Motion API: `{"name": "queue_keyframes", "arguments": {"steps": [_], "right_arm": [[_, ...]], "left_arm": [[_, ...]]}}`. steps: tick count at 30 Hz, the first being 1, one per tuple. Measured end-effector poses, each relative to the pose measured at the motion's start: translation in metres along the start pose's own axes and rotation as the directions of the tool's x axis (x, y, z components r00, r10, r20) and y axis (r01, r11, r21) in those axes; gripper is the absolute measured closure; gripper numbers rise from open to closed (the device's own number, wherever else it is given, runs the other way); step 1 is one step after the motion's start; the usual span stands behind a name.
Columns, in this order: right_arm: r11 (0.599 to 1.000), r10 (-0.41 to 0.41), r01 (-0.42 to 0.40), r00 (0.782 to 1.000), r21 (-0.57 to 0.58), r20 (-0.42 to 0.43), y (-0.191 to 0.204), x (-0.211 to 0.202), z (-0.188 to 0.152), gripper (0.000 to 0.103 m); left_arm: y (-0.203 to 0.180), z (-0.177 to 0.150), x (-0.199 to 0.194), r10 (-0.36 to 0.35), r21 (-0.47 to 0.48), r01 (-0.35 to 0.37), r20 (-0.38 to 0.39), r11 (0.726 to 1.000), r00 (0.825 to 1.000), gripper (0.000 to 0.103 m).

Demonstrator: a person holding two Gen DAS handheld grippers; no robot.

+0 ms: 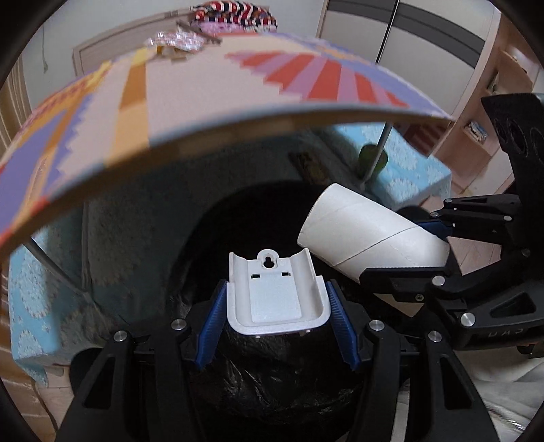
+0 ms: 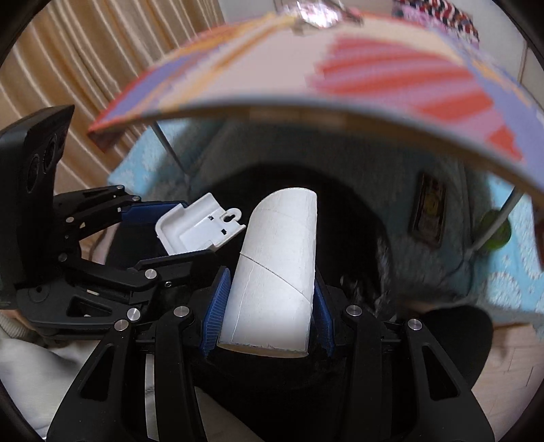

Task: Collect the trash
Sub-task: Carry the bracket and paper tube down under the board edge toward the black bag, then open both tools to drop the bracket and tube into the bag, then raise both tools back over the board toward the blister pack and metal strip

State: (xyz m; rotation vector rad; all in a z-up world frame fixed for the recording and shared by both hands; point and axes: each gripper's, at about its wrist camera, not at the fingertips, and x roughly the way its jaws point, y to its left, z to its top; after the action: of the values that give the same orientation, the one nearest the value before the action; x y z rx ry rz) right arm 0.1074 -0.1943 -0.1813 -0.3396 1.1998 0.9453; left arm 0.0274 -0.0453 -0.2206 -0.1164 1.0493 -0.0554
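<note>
My left gripper (image 1: 277, 302) is shut on a white plastic bracket (image 1: 276, 292) with a keyhole slot, held over the dark opening of a black trash bag (image 1: 272, 384). My right gripper (image 2: 268, 306) is shut on a white cardboard tube (image 2: 275, 268), also over the black bag (image 2: 346, 217). The tube (image 1: 370, 231) shows in the left wrist view, right of the bracket. The bracket (image 2: 200, 231) shows in the right wrist view, left of the tube. The two grippers are side by side.
A table with a colourful patterned top (image 1: 221, 98) overhangs the bag; shiny wrappers (image 1: 176, 40) and a striped cloth (image 1: 234, 17) lie on it. A light blue rug (image 1: 408, 170), metal table legs (image 2: 170, 149), a green object (image 2: 496, 234) and a wooden shelf (image 1: 489, 119) are behind.
</note>
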Motion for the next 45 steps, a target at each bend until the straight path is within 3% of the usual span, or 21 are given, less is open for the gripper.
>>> {"name": "queue_keyframes", "arguments": {"steps": [9, 15, 19, 23, 30, 40, 45], "right_arm": [[0.999, -0.02, 0.023, 0.995, 0.029, -0.103, -0.006, 0.04, -0.01, 0.057], [0.998, -0.011, 0.017, 0.993, 0.053, -0.115, -0.011, 0.046, -0.008, 0.056], [0.997, -0.009, 0.018, 0.993, 0.077, -0.115, -0.017, 0.046, -0.006, 0.055], [0.997, -0.011, 0.018, 0.995, 0.074, -0.099, -0.017, 0.041, -0.005, 0.055], [0.998, -0.009, 0.011, 0.999, 0.055, -0.039, -0.017, 0.021, 0.003, 0.055], [1.0, -0.014, 0.013, 0.997, 0.018, 0.077, -0.014, -0.02, 0.028, 0.055], [1.0, -0.023, 0.024, 0.991, -0.004, 0.135, -0.014, -0.038, 0.043, 0.055]], "left_arm": [[0.005, -0.015, 0.034, 0.014, -0.026, -0.017, -0.097, 1.0, 0.995, 0.048], [0.007, -0.015, 0.037, 0.016, -0.025, -0.019, -0.109, 1.0, 0.994, 0.047], [0.008, -0.014, 0.035, 0.016, -0.026, -0.018, -0.101, 1.0, 0.995, 0.037], [0.006, -0.012, 0.031, 0.0, -0.023, -0.002, -0.086, 1.0, 0.996, 0.037], [0.006, -0.004, 0.01, 0.008, -0.017, -0.008, -0.028, 1.0, 1.0, 0.037], [0.014, 0.024, -0.045, 0.009, -0.011, -0.008, 0.119, 1.0, 0.993, 0.037], [0.034, 0.042, -0.069, -0.036, -0.084, 0.052, 0.182, 0.995, 0.983, 0.037]]}}
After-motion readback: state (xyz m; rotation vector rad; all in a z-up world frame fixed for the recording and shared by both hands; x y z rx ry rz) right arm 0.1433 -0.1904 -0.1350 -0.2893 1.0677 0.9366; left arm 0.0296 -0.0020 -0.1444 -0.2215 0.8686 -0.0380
